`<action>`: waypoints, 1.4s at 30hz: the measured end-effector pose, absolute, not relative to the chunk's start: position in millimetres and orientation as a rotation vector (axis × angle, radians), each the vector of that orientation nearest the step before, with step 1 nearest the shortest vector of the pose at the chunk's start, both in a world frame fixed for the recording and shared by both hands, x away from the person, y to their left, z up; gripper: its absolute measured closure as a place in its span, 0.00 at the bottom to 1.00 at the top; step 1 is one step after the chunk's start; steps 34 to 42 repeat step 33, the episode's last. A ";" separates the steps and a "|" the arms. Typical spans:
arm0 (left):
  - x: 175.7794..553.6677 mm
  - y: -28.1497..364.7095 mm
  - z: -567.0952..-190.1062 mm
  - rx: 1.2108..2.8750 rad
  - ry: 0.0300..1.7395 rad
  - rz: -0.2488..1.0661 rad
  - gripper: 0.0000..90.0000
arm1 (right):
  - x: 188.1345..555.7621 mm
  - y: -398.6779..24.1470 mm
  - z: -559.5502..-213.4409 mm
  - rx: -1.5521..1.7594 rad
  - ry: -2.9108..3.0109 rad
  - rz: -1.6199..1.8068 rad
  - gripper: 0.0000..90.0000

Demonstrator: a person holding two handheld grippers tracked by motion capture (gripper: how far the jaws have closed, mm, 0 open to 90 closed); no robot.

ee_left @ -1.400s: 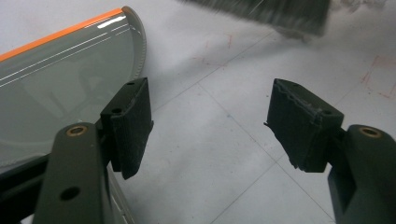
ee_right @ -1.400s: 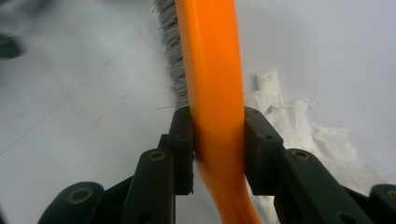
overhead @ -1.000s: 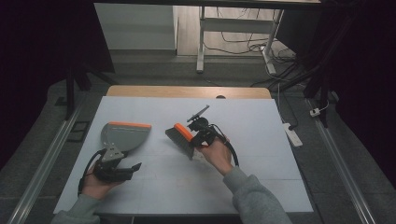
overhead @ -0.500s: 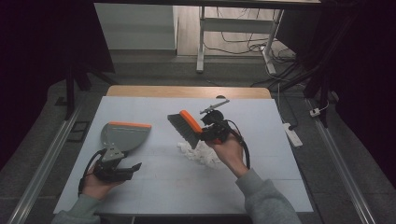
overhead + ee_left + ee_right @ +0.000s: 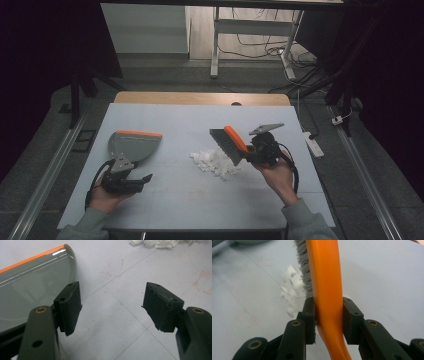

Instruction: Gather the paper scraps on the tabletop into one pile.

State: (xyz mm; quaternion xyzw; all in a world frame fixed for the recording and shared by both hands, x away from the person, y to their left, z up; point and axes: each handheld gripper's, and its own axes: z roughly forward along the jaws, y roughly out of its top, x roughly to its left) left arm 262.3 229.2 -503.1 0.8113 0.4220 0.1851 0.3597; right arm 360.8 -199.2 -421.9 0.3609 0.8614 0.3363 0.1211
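Note:
A grey dustpan [image 5: 134, 145] with an orange lip lies flat on the left of the white table; the left gripper view has it [image 5: 32, 282] just left of the jaws. My left gripper [image 5: 141, 179] [image 5: 112, 307] rests behind it, open, with bare table between its pads. My right gripper [image 5: 250, 156] [image 5: 328, 315] is shut on the orange handle of a hand brush [image 5: 231, 142] [image 5: 325, 277], held tilted above the table, grey bristles toward the left. A pile of white paper scraps [image 5: 215, 162] [image 5: 290, 292] [image 5: 155, 243] lies just left of the brush.
The white table top [image 5: 200, 117] ends in a wooden strip [image 5: 200, 98] at the back. A white power strip [image 5: 312, 143] lies off the right edge. Metal rails run along both sides on the floor. A desk frame stands beyond.
My right gripper has carried the brush to the right and a little up, uncovering the paper pile. The left gripper and the dustpan have stayed in place.

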 end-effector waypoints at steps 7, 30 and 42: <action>261.9 227.8 -503.3 2.087 1.081 0.473 0.34 | 336.6 -244.5 -432.1 1.072 2.455 0.991 0.75; 260.9 225.3 -502.0 2.080 1.071 0.486 0.34 | 316.3 -306.6 -460.8 1.158 2.362 0.990 0.75; 260.4 225.6 -501.6 2.078 1.069 0.487 0.34 | 316.1 -306.7 -460.8 1.153 2.361 0.995 0.75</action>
